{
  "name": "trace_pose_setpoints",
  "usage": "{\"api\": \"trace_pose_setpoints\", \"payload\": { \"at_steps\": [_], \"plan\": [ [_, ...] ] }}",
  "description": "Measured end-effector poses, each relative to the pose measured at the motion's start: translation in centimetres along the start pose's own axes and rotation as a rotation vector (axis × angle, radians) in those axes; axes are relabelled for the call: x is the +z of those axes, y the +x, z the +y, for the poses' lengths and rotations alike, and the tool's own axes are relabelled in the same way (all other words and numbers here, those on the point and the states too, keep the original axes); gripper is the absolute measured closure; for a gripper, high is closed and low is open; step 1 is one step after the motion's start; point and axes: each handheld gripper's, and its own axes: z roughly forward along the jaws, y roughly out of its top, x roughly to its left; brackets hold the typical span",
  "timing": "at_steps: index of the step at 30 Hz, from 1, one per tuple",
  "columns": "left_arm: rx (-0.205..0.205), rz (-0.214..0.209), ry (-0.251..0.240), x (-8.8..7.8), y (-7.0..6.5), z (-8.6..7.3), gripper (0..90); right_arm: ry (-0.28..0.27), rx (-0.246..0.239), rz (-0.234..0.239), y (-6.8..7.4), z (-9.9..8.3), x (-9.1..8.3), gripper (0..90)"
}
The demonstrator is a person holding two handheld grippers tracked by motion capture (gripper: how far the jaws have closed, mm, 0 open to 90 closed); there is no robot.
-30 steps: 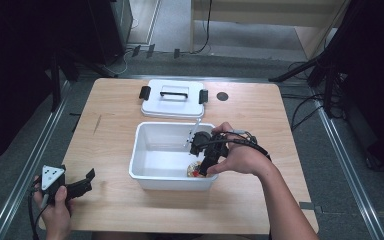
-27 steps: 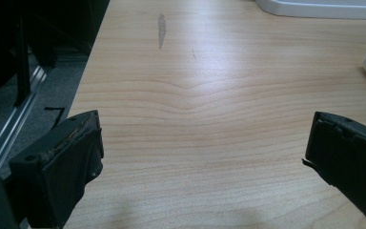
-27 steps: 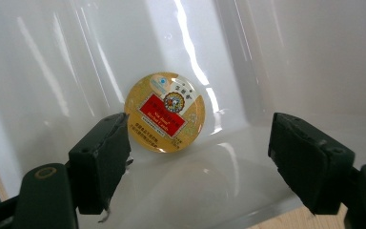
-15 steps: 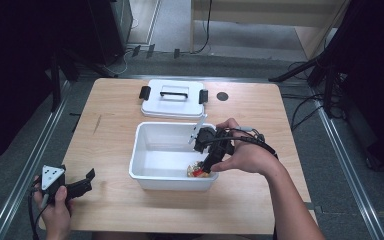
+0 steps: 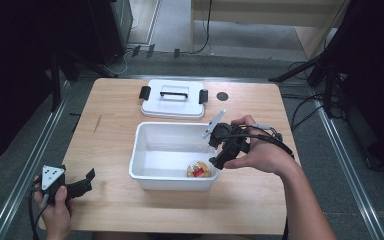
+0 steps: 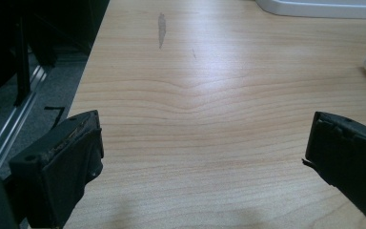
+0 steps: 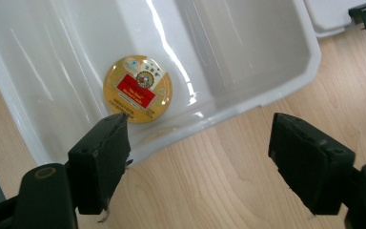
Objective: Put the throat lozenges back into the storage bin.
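Hovering over the near right corner of the white plastic bin [image 5: 172, 152], the right gripper [image 5: 219, 156] has its jaws spread wide and empty. In the right gripper view [image 7: 195, 157] the jaws straddle the bin's rim: left jaw over the interior, right jaw over bare tabletop [image 7: 219, 191] outside.

Bin contents: one round gold tin [image 7: 137, 88] w/ red label, lying flat, lid up, on the bin floor just ahead of the left jaw and close to the wall. Being a disc, it has no long axis; its label text runs slantwise in the right gripper view. From the high view the tin [image 5: 198, 169] sits just left of and below the gripper tips, in the bin's near right corner.

Bin's long axis runs left–right across the table [image 5: 110, 135]. Beyond it, apart from the bin, lies the white lid [image 5: 173, 99] w/ handle and black end clips, flat, same orientation.

Left gripper [image 5: 82, 183]: at the near left table corner, well apart from the bin, held low in the left hand [image 5: 55, 210]. Left gripper view [image 6: 202, 143]: jaws wide, nothing between them but wood.
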Motion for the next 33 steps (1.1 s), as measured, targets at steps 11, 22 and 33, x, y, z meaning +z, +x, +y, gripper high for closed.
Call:
{"api": "trace_pose_setpoints", "payload": {
  "at_steps": [11,22,33],
  "plan": [
    [0.004,0.0,0.002,0.0,0.0,0.0,0.0,0.0,0.054,-0.017,-1.1,-2.7,-0.5,21.7],
    [0.007,0.0,0.002,0.0,0.0,0.0,0.0,-0.003,0.135,-0.017,-1.6,-5.5,0.5,21.4],
    [0.011,0.003,0.003,0.0,-0.1,0.0,0.0,-0.022,0.277,-0.02,-1.9,-10.2,2.8,20.2]
  ]
}}
